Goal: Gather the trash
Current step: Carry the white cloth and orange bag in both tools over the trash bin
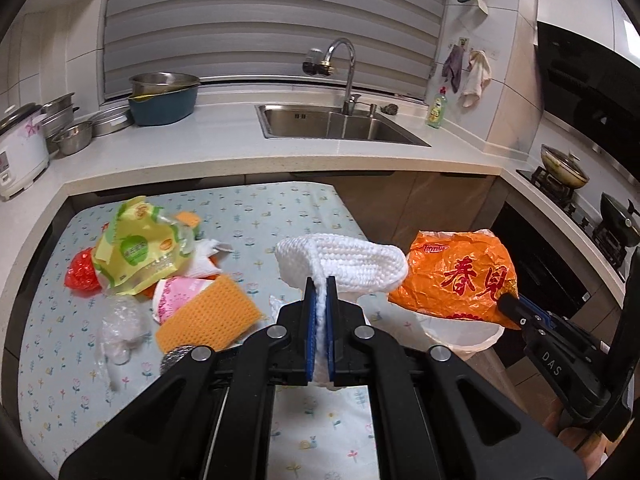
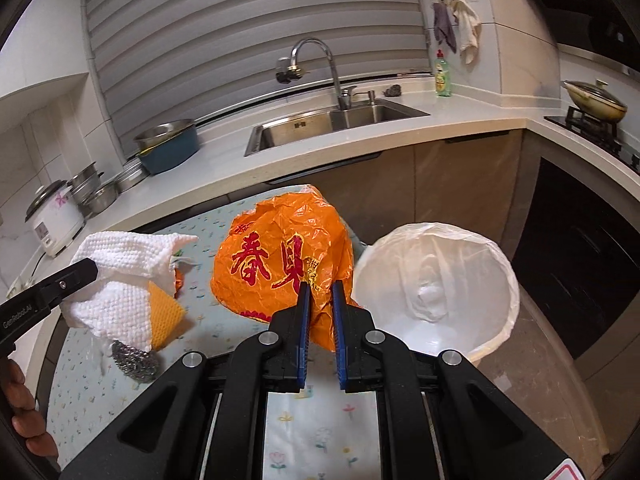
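The left gripper [image 1: 320, 284] pinches a white knitted cloth [image 1: 340, 262] above the floral-covered table [image 1: 256, 216]. At the table's right edge, the right gripper [image 1: 510, 308] grips an orange plastic bag [image 1: 456, 276] over the white-lined bin [image 1: 464, 334]. Wrappers [image 1: 136, 248] and an orange sponge [image 1: 208, 312] lie near the left edge.

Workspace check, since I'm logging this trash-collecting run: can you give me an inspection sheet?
Surface: table under a pale floral cloth, beside the kitchen counter.
Job's things: white cloth and orange plastic bag, both lifted; bin with a white liner stands past the table's right edge.
Clutter: green-yellow wrapper, red bag, pink-white pack, orange sponge, clear plastic, steel scourer.
Grippers: left gripper shut on the cloth; right gripper pinching the bag.
Cables: nothing seen.
Surroundings: sink, rice cooker, stove.
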### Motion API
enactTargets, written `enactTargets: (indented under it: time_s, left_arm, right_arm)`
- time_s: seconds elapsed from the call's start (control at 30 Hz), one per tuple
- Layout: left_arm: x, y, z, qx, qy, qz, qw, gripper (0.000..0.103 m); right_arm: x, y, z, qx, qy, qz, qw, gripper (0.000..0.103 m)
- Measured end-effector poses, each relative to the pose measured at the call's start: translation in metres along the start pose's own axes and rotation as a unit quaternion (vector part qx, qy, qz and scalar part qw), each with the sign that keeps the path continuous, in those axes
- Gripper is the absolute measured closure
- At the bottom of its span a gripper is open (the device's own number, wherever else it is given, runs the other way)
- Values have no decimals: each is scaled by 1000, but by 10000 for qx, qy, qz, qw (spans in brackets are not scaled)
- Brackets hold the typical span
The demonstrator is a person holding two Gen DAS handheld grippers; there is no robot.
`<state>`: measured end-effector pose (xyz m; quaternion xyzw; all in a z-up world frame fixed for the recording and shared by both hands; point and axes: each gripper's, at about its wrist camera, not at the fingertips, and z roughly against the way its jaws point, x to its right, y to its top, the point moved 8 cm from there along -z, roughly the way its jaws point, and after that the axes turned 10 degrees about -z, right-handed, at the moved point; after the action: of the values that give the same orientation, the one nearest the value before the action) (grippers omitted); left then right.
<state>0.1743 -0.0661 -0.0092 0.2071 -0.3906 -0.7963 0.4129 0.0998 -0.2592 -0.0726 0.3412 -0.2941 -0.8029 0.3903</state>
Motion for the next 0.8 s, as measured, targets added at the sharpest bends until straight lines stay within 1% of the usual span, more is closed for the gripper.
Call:
enactTargets:
  time_s: [0.13, 0.3, 0.37, 0.5, 0.67, 0.7, 0.73, 0.77, 0.8]
  left_arm:
    - [38, 11, -23, -58, -360, -184, 9992, 99]
    - [90, 21, -55, -140, -788, -464, 9957, 99]
    - [109, 24, -69, -195, -1015, -532, 9932, 99]
    - [139, 28, -97, -316, -1303, -682, 9886, 99]
    - [160, 28, -133, -539, -1593, -651, 9836, 97]
    - [161, 27, -140, -577, -1593, -641, 9835, 95]
    - [162, 26, -145, -603, -1572, -629, 9837, 87]
    - [164, 26, -149, -617, -1561, -617, 9839, 83]
    - [164, 26, -153, -621, -1542, -602, 9843, 75]
  right_arm:
    - [44, 14, 3, 164, -369, -232, 9989, 93]
    - [93, 21, 3, 218, -732, -581, 9954, 93]
    - [108, 23, 0, 218, -858, -656, 9939, 93]
    - [129, 27, -9, 211, -1037, -771, 9914, 93]
    - [150, 26, -23, 150, -1176, -885, 9890, 92]
    - [152, 26, -26, 134, -1192, -899, 9887, 92]
    - [154, 25, -29, 119, -1207, -909, 9884, 92]
    - [157, 26, -32, 106, -1219, -919, 9882, 92]
    - [158, 25, -34, 93, -1227, -930, 9880, 92]
